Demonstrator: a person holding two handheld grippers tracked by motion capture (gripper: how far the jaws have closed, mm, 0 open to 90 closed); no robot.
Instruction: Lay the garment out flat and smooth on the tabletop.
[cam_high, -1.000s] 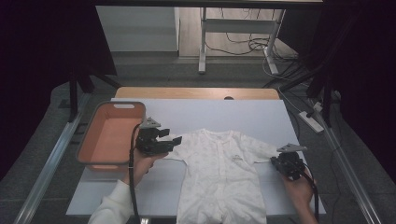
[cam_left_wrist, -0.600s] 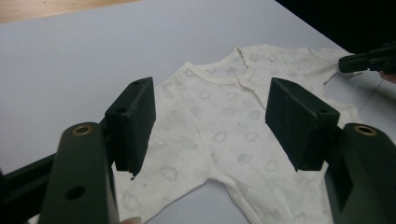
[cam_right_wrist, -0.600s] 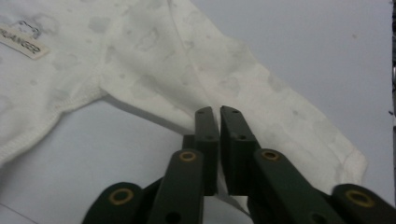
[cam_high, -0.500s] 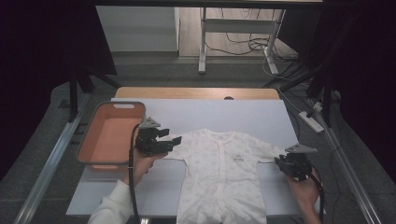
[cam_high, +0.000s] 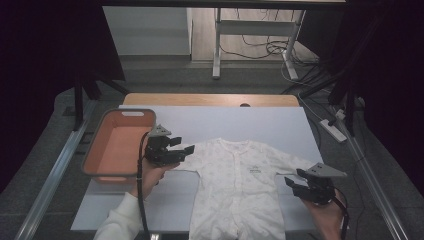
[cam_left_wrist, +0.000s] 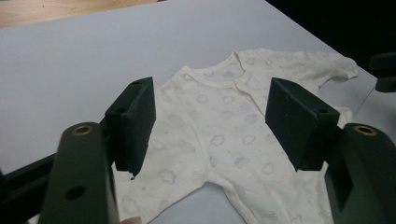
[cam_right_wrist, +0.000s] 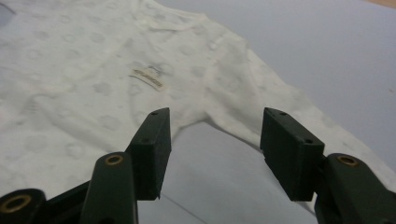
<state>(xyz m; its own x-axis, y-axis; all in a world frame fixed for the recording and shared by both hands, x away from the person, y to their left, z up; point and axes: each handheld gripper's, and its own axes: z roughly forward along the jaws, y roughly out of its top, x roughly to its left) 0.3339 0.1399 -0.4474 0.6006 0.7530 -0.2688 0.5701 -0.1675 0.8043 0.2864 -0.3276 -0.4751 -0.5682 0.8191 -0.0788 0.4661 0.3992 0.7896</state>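
- On the white sheet covering the table (cam_high: 150, 215), a cream baby romper (cam_high: 240, 185) lies flat and face up, between the two hand-held grippers, with an orange bin (cam_high: 117, 145) just off to its left.
- Its long axis runs from the near table edge toward the far one: neckline at the far end, legs toward the person, short sleeves spread out to either side.
- It looks light, thin and floppy; I judge it will sag and fold wherever it is not supported, and slide easily on the smooth sheet.
- Good places to pinch seem to be the doubled seams: sleeve hems, shoulders or neckline, rather than the single-layer chest panel.
- The left gripper (cam_high: 182, 149) hovers over the romper's left sleeve, jaws wide with nothing between them.
- The right gripper (cam_high: 295, 179) sits just off the right sleeve tip; its jaws have just been opening and now stand apart, holding nothing, with the sleeve's edge lying beyond them.
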